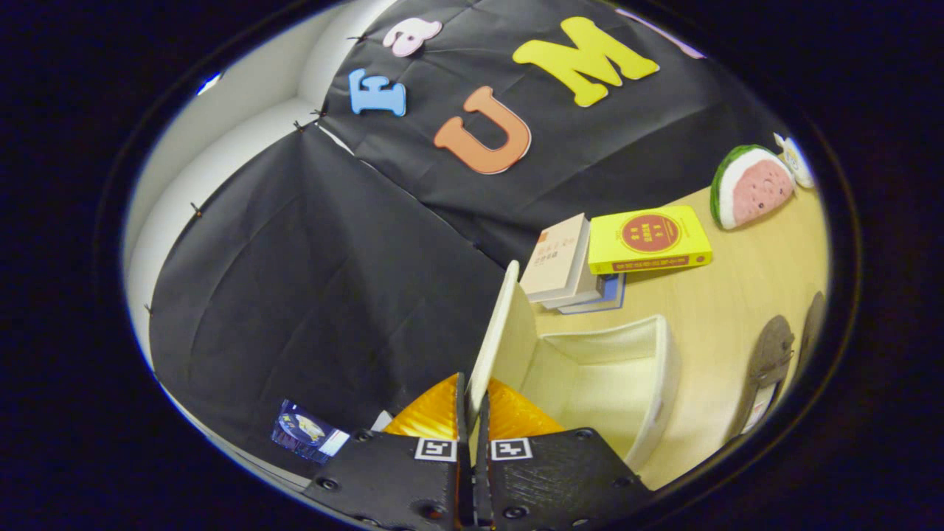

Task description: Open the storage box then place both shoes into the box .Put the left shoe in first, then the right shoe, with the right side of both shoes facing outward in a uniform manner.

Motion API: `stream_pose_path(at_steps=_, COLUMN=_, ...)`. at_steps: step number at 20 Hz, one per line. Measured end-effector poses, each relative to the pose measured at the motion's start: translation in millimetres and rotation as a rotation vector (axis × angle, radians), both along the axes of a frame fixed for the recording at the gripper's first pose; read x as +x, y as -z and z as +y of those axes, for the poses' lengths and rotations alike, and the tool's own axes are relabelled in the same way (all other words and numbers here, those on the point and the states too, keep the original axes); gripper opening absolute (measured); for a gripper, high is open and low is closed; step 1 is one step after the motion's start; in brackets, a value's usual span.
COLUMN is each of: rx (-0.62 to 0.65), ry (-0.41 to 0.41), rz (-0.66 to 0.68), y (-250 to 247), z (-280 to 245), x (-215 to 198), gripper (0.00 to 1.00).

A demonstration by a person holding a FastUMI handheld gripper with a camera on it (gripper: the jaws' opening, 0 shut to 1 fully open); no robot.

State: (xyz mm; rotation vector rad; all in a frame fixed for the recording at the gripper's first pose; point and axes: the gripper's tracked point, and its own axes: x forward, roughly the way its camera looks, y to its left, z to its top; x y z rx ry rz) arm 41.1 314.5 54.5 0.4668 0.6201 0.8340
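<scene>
My gripper point(472, 398) is shut on the cream lid point(505, 335) of the storage box, pinching the lid's edge between both fingers. The lid stands raised, nearly upright. Just beyond the fingers the cream fabric box point(649, 383) lies open on the wooden table, its inside bare. Two dark shoes point(771, 361) lie side by side on the table past the box, the farther one partly cut off at the view's edge.
Beyond the box, a yellow book point(649, 240) leans on a small stack of books point(560, 265). A watermelon-slice plush point(748, 184) sits farther back on the table. A small blue packet point(302, 431) lies beside the fingers, against the black cloth wall.
</scene>
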Motion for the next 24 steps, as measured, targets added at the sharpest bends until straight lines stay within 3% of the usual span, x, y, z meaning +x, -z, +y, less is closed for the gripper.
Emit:
stream_pose_path(at_steps=5, rx=-0.044, ry=-0.016, rz=-0.057, y=-18, z=57, x=-5, gripper=0.07)
stream_pose_path(at_steps=6, rx=-0.052, ry=-0.026, rz=-0.059, y=-19, z=71, x=-6, gripper=0.13)
stream_pose_path(at_steps=8, rx=-0.068, ry=-0.056, rz=-0.070, y=-22, z=102, x=-9, gripper=0.13)
stream_pose_path(at_steps=10, rx=-0.096, ry=-0.079, rz=-0.117, y=-25, z=130, x=-10, gripper=0.21)
stream_pose_path(at_steps=15, rx=-0.178, ry=-0.146, rz=-0.199, y=-16, z=177, x=-31, gripper=0.64)
stream_pose_path(at_steps=18, rx=-0.210, ry=-0.141, rz=-0.239, y=-13, z=183, x=-35, gripper=0.91)
stream_pose_path(at_steps=24, rx=-0.299, ry=-0.074, rz=-0.257, y=7, z=136, x=-20, gripper=0.94)
